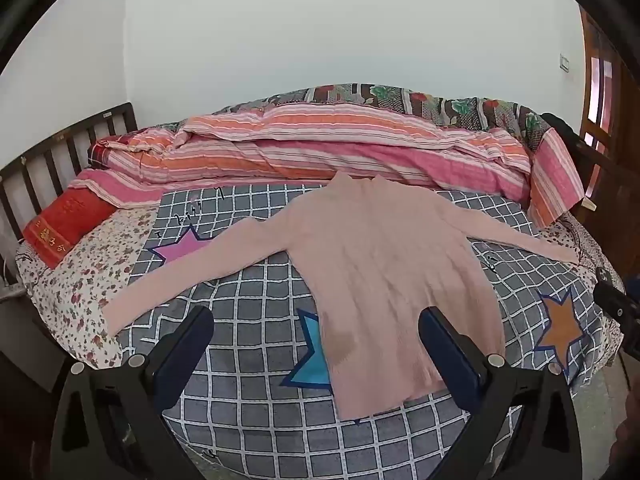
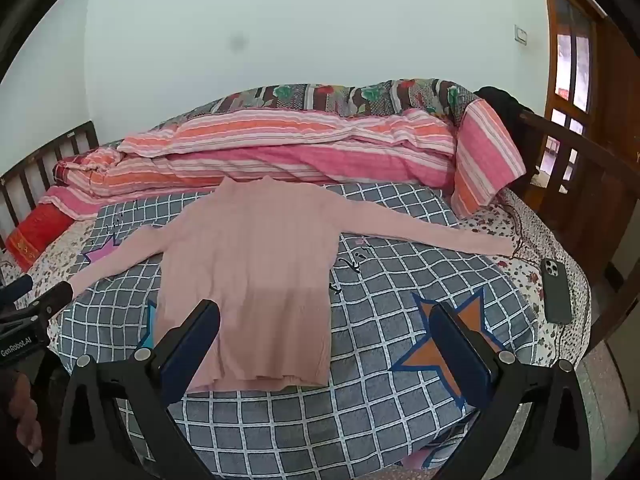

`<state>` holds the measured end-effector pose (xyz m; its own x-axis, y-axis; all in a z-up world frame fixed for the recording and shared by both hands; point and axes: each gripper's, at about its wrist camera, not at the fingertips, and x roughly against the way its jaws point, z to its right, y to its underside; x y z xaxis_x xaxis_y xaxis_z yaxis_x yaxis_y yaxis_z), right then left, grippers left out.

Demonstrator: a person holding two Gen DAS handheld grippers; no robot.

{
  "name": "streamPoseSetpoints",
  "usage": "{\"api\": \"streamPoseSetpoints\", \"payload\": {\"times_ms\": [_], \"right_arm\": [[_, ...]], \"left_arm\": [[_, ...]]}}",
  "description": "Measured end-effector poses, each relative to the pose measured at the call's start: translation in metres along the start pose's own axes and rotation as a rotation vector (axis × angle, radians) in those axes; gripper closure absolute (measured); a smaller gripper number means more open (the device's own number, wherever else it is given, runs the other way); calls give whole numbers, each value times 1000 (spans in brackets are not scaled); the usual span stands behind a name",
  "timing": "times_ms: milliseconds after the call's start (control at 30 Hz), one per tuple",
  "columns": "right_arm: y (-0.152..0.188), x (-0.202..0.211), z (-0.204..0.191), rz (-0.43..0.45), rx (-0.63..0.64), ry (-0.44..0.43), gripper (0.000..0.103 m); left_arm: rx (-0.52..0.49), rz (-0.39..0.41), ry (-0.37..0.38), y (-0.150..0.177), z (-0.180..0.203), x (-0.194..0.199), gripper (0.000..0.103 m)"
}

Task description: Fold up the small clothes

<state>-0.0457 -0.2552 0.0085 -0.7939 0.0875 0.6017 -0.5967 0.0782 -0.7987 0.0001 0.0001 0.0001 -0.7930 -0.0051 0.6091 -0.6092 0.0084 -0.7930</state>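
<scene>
A pale pink long-sleeved top (image 1: pixel 384 264) (image 2: pixel 256 264) lies flat on a grey checked blanket (image 1: pixel 256 408) (image 2: pixel 384 392), collar toward the wall, both sleeves spread wide. My left gripper (image 1: pixel 316 320) hovers open above the hem's left side, nothing between its fingers. Open as well, my right gripper (image 2: pixel 326 314) hangs over the hem's right corner, clear of the cloth. Each gripper shows at the edge of the other's view: the right one (image 1: pixel 618 308), the left one (image 2: pixel 36 312).
A rolled pink and orange striped quilt (image 1: pixel 320 148) (image 2: pixel 288 144) lies behind the top. A red pillow (image 1: pixel 64 224) rests at the left by the slatted headboard (image 1: pixel 48 160). A dark phone (image 2: pixel 556 292) sits on the floral sheet at the right, near the wooden footboard (image 2: pixel 592 168).
</scene>
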Motion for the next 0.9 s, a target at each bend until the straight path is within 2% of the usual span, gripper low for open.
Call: {"api": "streamPoseSetpoints", "payload": {"times_ms": [100,133,433,900], "right_arm": [[3,5,-6,0,4,-1,1],[0,-2,-1,-44,-15,-7,1],[0,4,-4,-6,-4,0,1],[-1,6,-2,-9,-13,1,1]], "left_arm": [[-4,-6,-5,-1,0,0,0],[-1,-1,0,0,0,0,0],[12,17,-5,-3,4,7,0],[16,23,2,-3,-3,7,0]]}}
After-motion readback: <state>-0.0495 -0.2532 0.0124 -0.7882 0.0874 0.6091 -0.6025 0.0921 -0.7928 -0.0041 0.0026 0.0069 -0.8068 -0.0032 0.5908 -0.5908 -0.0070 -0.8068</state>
